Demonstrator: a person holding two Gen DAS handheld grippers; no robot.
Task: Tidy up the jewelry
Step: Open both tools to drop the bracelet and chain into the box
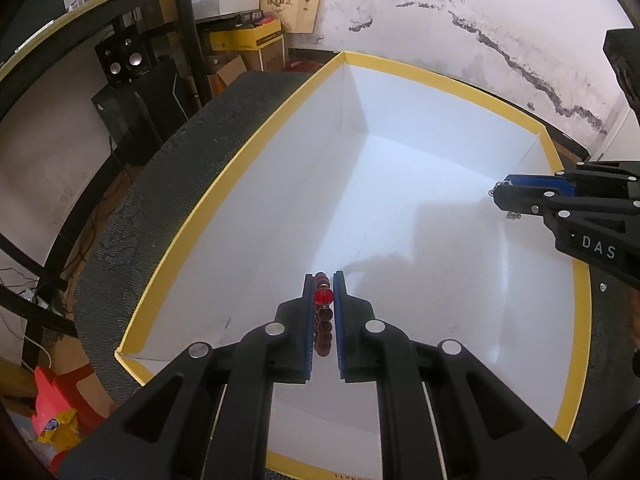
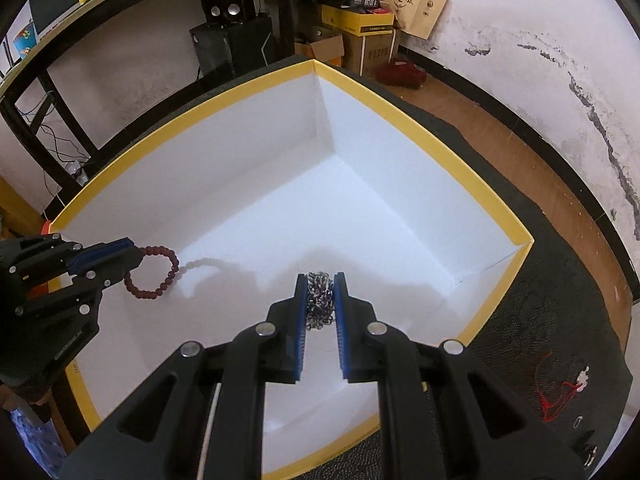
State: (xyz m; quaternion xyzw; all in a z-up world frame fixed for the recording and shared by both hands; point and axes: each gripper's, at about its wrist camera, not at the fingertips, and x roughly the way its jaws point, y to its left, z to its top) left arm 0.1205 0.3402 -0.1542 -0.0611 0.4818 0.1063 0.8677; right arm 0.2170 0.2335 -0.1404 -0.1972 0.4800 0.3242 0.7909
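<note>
My left gripper (image 1: 323, 284) is shut on a dark red bead bracelet (image 1: 323, 322), held over the inside of a white box with a yellow rim (image 1: 224, 184). From the right wrist view the same left gripper (image 2: 134, 258) shows at the left with the bracelet (image 2: 160, 272) hanging as a loop just above the box floor. My right gripper (image 2: 320, 280) is shut on a bunched silver chain (image 2: 319, 300), also inside the box (image 2: 472, 184). In the left wrist view the right gripper (image 1: 500, 196) enters from the right with bits of chain (image 1: 496, 189) sticking out.
The box stands on a dark textured mat (image 1: 168, 176). On the mat at the right lie a red cord with a white pendant (image 2: 560, 396) and small rings (image 2: 578, 422). Speakers (image 2: 222, 2), cardboard boxes (image 2: 360, 28) and a black shelf frame (image 1: 188, 32) stand behind.
</note>
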